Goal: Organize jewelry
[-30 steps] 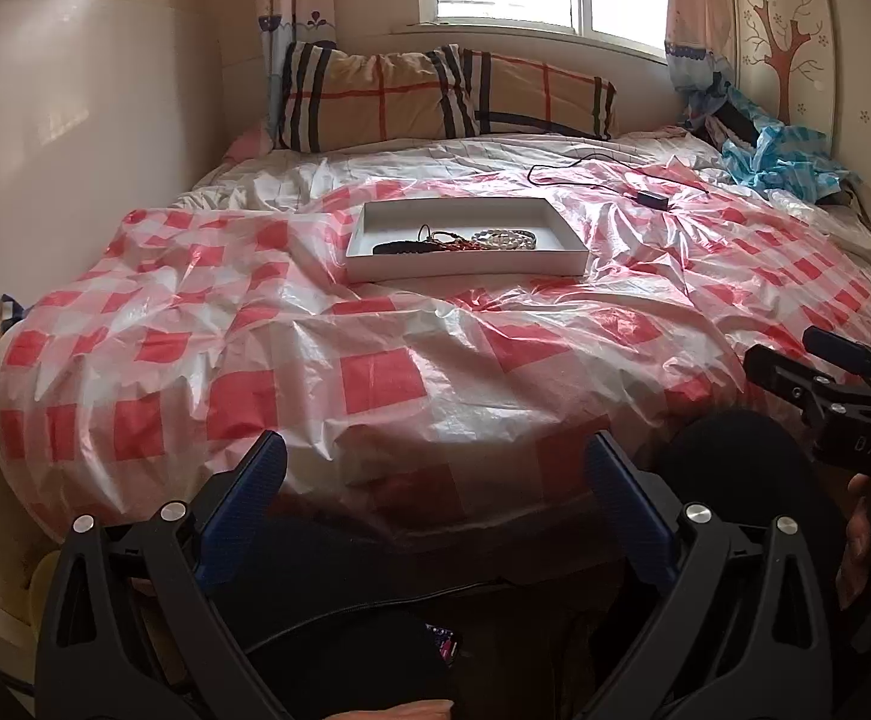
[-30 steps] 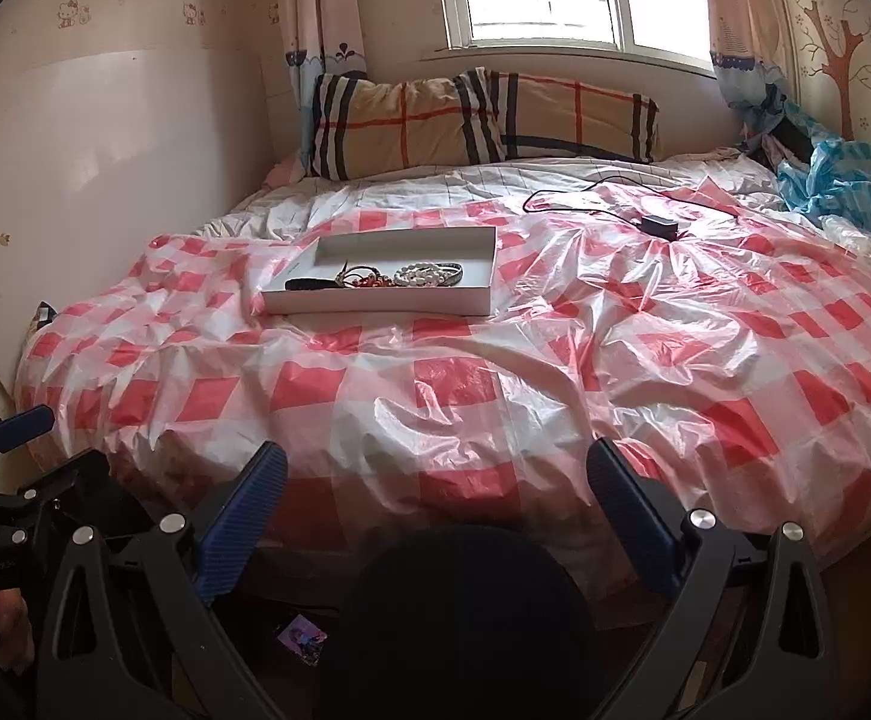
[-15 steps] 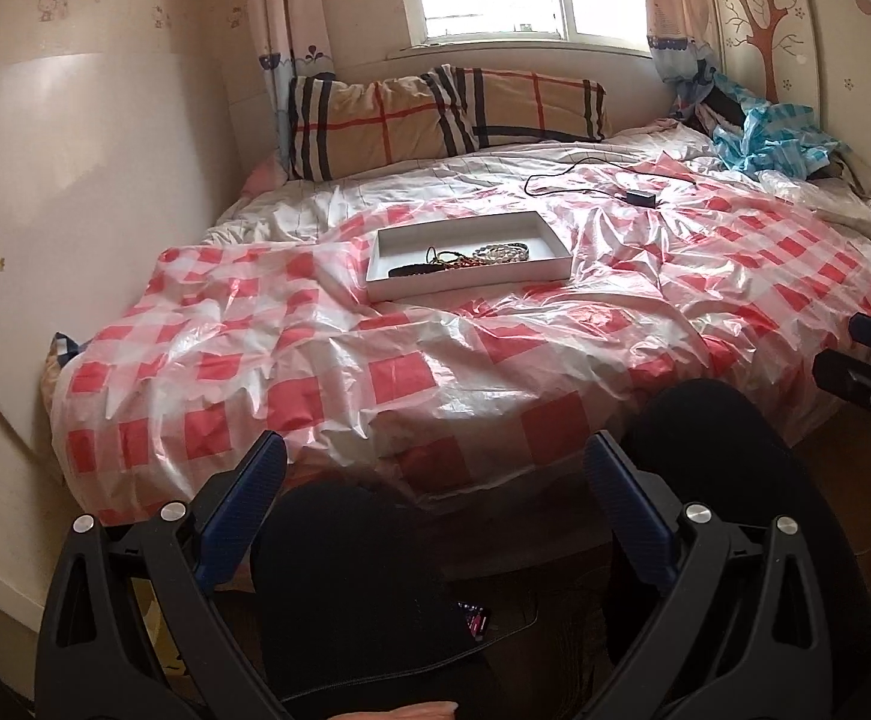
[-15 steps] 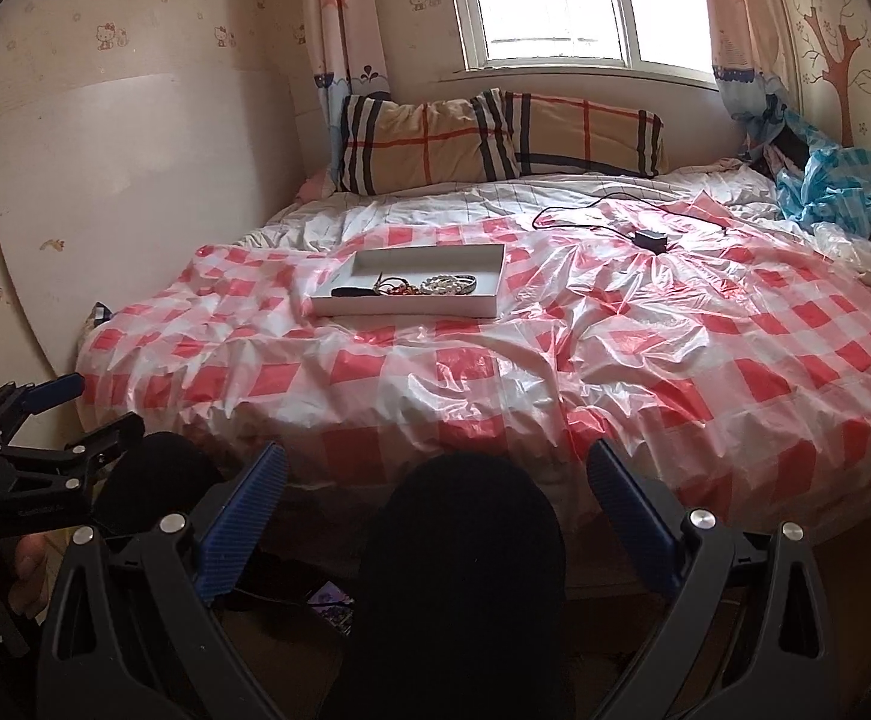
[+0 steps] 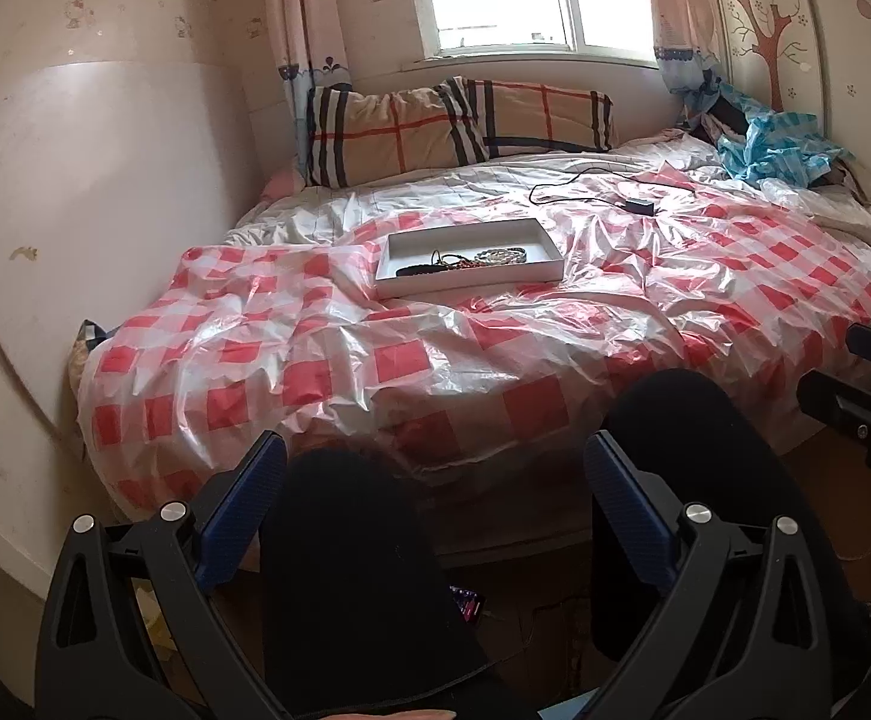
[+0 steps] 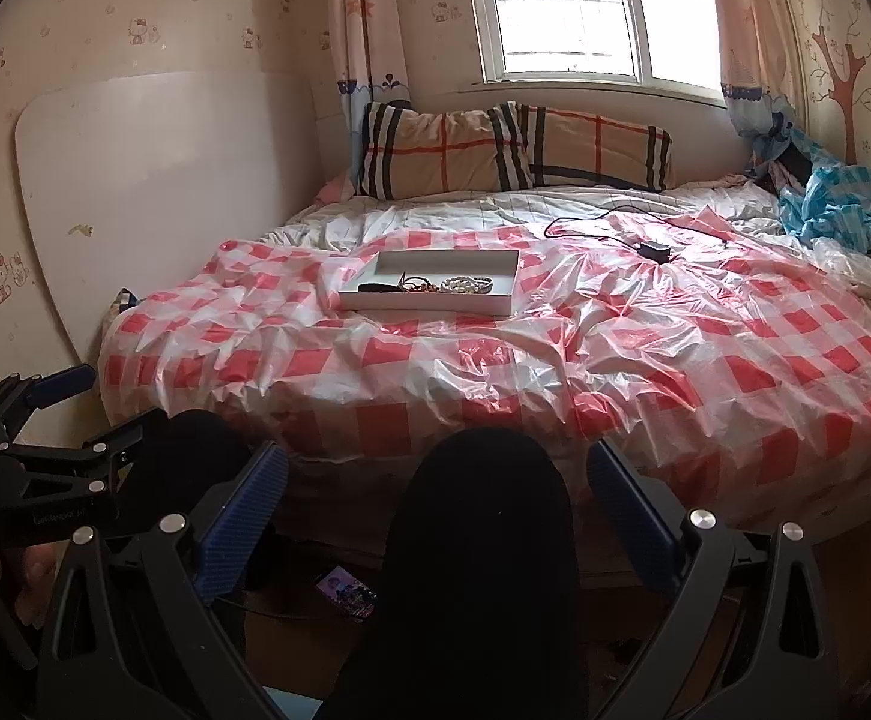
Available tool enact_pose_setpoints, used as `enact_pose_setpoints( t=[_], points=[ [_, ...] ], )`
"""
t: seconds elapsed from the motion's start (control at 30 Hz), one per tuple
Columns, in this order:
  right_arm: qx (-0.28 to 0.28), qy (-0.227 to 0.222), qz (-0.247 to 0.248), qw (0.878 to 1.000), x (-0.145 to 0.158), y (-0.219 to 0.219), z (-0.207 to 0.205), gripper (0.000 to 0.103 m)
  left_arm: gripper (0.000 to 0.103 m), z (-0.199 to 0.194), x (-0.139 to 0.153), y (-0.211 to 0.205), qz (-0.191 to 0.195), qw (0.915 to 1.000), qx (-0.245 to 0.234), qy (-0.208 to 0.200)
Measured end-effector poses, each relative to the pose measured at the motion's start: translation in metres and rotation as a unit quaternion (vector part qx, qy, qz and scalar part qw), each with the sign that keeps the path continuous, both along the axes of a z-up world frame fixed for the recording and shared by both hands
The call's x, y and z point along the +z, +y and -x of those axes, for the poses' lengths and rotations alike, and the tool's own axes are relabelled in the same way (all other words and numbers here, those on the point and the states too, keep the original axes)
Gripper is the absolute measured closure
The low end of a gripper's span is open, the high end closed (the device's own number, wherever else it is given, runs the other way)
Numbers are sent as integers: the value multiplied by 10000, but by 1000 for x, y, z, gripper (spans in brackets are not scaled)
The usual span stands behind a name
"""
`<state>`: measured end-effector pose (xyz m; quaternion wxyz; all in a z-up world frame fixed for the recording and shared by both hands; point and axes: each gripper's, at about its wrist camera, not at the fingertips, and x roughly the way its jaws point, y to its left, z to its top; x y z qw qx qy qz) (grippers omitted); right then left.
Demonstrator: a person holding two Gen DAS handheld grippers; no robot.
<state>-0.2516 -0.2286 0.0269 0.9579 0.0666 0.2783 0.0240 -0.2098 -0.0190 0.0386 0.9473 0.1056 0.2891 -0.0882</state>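
A white shallow tray (image 5: 471,287) (image 6: 423,302) lies on the bed's red-and-white checked plastic cover (image 5: 411,354) (image 6: 555,360). In it lie a black band (image 5: 414,269), red beads (image 5: 456,264) and a pearl bracelet (image 5: 501,254) (image 6: 465,284) in a row. My left gripper (image 5: 435,480) is open and empty, low in front of the bed above my knees. My right gripper (image 6: 438,480) is open and empty, likewise far from the tray. Each gripper shows at the other view's edge.
Striped pillows (image 5: 459,126) lean under the window. A black charger and cable (image 5: 639,206) lie right of the tray. Blue clothes (image 5: 783,147) pile at the far right. A white board (image 6: 153,192) leans on the left wall. A phone (image 6: 345,591) lies on the floor.
Both grippers have pulled back and away from the bed. The tray looks smaller and farther. My knees have come into view. Both grippers stay open.
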Motion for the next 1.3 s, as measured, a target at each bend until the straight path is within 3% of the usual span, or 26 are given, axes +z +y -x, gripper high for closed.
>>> enact_pose_setpoints(
  t=[1.3],
  points=[
    [66,167,-66,9998,-8,3,-2,7,8,4,-13,-10,-131,9997,-70,182]
  ],
)
